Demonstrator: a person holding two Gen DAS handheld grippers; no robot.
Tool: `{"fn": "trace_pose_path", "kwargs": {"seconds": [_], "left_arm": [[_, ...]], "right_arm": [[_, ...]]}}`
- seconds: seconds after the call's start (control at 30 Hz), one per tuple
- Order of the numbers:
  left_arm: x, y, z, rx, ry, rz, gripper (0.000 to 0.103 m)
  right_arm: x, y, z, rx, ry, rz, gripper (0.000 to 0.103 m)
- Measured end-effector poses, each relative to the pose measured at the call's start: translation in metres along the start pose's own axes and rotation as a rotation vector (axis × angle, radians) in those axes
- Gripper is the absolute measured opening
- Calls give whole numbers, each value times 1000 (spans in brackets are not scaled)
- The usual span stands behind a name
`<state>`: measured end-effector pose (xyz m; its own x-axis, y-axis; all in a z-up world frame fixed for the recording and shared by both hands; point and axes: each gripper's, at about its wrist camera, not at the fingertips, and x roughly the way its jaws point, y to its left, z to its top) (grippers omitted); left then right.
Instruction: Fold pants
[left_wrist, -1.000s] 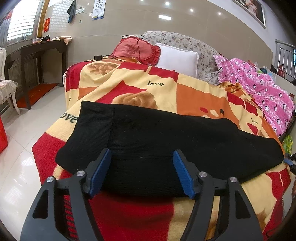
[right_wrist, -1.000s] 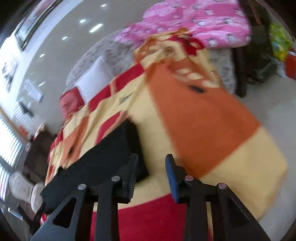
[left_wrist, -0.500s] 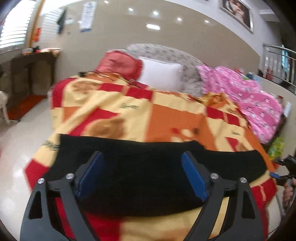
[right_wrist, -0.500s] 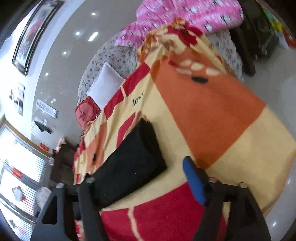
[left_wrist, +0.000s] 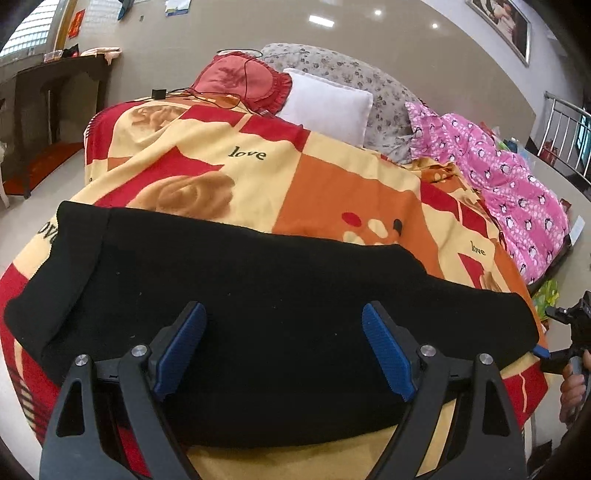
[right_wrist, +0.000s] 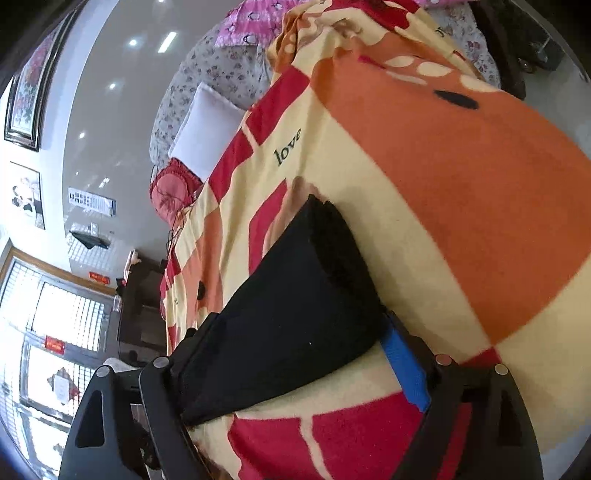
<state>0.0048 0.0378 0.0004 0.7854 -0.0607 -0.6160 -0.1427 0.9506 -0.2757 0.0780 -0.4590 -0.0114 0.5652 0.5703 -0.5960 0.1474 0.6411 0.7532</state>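
Note:
Black knit pants (left_wrist: 258, 280) lie folded in a long band across the near end of the bed, on a red, orange and yellow blanket (left_wrist: 332, 177). My left gripper (left_wrist: 282, 308) hovers over the middle of the band, open, its blue pads (left_wrist: 181, 347) clear of the cloth. In the right wrist view the pants' end (right_wrist: 295, 288) lies between the fingers of my right gripper (right_wrist: 295, 328). Its jaws are opening and the blue pad (right_wrist: 406, 365) stands just off the cloth. The left wrist view also catches this gripper (left_wrist: 565, 332) at the pants' right end, held by a hand (left_wrist: 574, 391).
At the head of the bed are a white pillow (left_wrist: 325, 107), a red cushion (left_wrist: 240, 79) with a cable, and a flowered pillow (left_wrist: 369, 81). A pink quilt (left_wrist: 498, 177) lies along the right side. A dark table (left_wrist: 55, 85) stands on the tiled floor to the left.
The right gripper's jaws spread from nearly shut to wide while the wrist rolled, and the pants' end now lies between them. The left jaws widened and the left gripper shifted sideways along the pants.

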Motion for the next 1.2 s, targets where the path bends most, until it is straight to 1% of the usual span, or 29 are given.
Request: {"fn": "trace_pose_path", "kwargs": {"seconds": [0.07, 0.17, 0.27, 0.4, 0.47, 0.57, 0.63, 0.7, 0.73, 0.77, 0.83, 0.87, 0.9, 0.97, 1.0, 1.03, 1.1, 1.13, 1.17, 1.2], "left_arm": [[0, 0, 0, 3, 1, -3, 87], [0, 1, 0, -4, 0, -13, 88], [0, 1, 1, -4, 0, -15, 89], [0, 1, 1, -8, 0, -20, 89], [0, 2, 1, -13, 0, -28, 89], [0, 3, 1, -18, -1, -38, 89], [0, 4, 1, -20, -1, -42, 89], [0, 3, 1, -20, -1, -40, 90], [0, 4, 1, -19, -1, -38, 90], [0, 3, 1, -18, 0, -36, 90], [-1, 4, 1, -17, 0, -35, 90], [0, 4, 1, -18, 0, -36, 90], [0, 4, 1, -18, 0, -37, 90], [0, 3, 1, -19, 0, -39, 90], [0, 3, 1, -18, 0, -37, 90], [0, 3, 1, -18, 0, -36, 90], [0, 3, 1, -17, 0, -34, 90], [0, 3, 1, -16, 0, -33, 90], [0, 4, 1, -16, 1, -34, 90], [0, 3, 1, -14, 1, -33, 90]], "right_arm": [[-6, -4, -7, 15, -6, 11, 84], [-14, -4, -18, 16, -22, 1, 84], [-17, -5, -22, 56, -41, -6, 85], [-11, -5, -10, 108, -52, -12, 85], [-9, -6, -4, 123, -74, -8, 85], [-6, -6, 3, 113, -88, -9, 85], [-3, -1, 2, 70, -58, -14, 85], [2, 3, -4, 22, 15, 19, 85], [4, 5, -7, 0, 50, 28, 83], [2, 3, -6, 5, 47, 25, 82], [-7, -11, -1, 86, -16, 42, 73], [-11, -17, 1, 124, -52, 49, 71], [-11, -17, 1, 127, -59, 45, 71], [1, -2, -1, 26, 8, 10, 72], [2, -1, -1, 26, 10, 12, 71], [-1, -6, 1, 62, -14, 19, 67], [-5, -13, 2, 118, -57, 15, 64], [-3, -10, 1, 99, -52, 3, 65], [0, -4, -1, 54, -33, -7, 65], [0, -3, -3, 41, -39, -9, 65]]}}
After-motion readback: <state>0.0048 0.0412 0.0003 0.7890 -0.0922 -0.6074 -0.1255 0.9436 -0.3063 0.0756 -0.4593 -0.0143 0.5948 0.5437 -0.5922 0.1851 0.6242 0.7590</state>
